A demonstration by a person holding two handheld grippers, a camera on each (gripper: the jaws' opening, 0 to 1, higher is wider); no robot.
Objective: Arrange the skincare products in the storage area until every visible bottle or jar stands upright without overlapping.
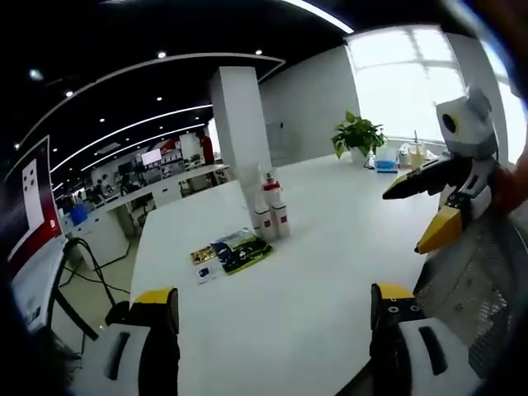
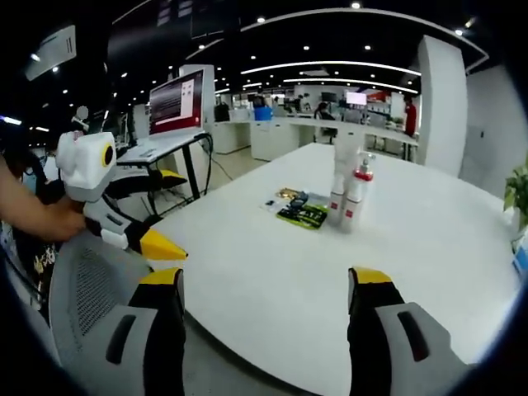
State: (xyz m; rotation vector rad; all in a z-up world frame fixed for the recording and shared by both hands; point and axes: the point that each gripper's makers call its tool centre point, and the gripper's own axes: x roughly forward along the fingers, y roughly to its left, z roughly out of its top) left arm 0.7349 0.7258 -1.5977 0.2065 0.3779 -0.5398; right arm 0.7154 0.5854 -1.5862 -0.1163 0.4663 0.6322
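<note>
A tight cluster of white bottles (image 1: 272, 210) (image 2: 350, 195) with red caps and labels stands upright mid-table. Flat green and dark packets (image 1: 238, 251) (image 2: 300, 213) lie on the table beside them. My left gripper (image 1: 272, 307) is open and empty over the near edge of the white table (image 1: 330, 272), well short of the bottles. My right gripper (image 2: 266, 285) is open too, with nothing between its jaws, equally far back. Each gripper appears in the other's view: the right gripper (image 1: 406, 218) with jaws spread, the left gripper (image 2: 172, 211) held by a person's hand.
A grey mesh chair (image 1: 478, 280) (image 2: 87, 289) sits at the table's near edge between the grippers. A potted plant (image 1: 357, 136) and small containers stand at the far end by the window. A white pillar (image 1: 241, 124) and office desks with a monitor (image 2: 176, 102) lie beyond.
</note>
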